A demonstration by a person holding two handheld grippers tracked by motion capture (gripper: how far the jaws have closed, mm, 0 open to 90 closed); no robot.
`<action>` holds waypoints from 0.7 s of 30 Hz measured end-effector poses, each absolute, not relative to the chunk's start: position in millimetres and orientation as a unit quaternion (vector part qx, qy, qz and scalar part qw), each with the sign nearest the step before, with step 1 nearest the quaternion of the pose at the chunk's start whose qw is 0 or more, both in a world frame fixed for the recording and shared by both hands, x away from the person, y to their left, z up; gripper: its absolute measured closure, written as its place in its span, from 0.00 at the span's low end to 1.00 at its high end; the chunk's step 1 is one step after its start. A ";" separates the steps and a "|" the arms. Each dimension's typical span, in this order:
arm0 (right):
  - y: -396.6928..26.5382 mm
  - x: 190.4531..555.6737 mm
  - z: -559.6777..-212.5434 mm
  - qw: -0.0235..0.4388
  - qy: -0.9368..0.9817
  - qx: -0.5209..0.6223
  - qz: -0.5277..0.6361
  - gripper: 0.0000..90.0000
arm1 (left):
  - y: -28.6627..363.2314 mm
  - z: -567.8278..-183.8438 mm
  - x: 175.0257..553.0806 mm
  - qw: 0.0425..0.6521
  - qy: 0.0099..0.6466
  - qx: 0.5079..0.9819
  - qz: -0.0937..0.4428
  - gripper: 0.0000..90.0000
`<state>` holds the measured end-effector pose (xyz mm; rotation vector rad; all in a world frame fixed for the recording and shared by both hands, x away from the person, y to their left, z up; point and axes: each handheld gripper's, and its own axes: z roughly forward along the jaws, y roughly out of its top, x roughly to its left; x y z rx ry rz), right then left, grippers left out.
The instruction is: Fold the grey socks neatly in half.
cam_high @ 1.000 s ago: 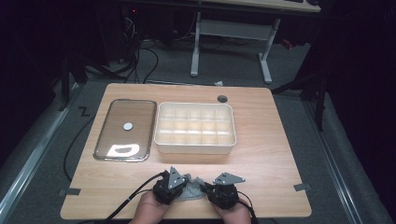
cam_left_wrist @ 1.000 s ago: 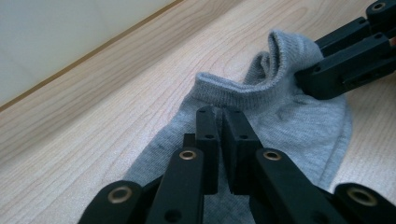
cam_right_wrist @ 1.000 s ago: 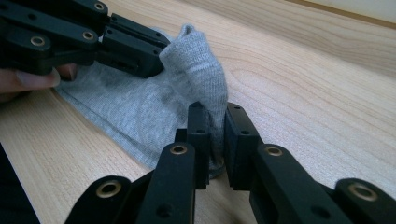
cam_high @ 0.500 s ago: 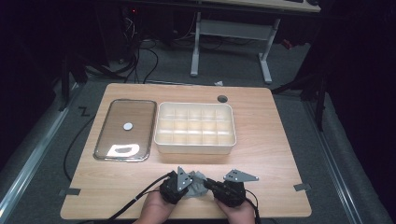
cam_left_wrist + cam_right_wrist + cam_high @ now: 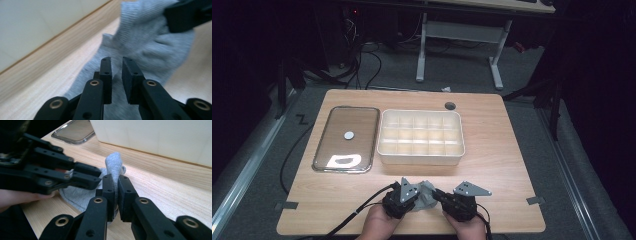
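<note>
Between the two hand-held grippers lies a grey cloth [image 5: 426, 196]: right hand-held gripper [image 5: 115, 181] pinches its fold; left hand-held gripper [image 5: 117, 62], jaws just parting, should regrip squarely.

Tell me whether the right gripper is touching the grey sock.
Touching. The right gripper view shows the right gripper with its jaws pinched on an upright fold of the grey sock, the cloth squeezed between the pads.

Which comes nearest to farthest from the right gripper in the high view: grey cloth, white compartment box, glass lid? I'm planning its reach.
From the right gripper:
1. Grey cloth, pinched in its jaws at the table's near edge.
2. White compartment box, just beyond, mid-table.
3. Glass lid, far left, beside the box.
</note>
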<state>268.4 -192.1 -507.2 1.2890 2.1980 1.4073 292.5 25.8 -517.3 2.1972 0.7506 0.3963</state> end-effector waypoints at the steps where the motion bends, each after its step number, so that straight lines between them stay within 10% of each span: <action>1: -191.8 268.3 -507.2 0.114 0.750 0.441 0.480 0.95 | 24.6 -518.7 291.7 0.381 0.293 0.864 0.152 0.88; 21: -184.5 260.4 -499.2 0.134 0.746 0.426 0.495 0.95 | 24.7 -512.1 288.4 0.405 0.287 0.854 0.160 0.89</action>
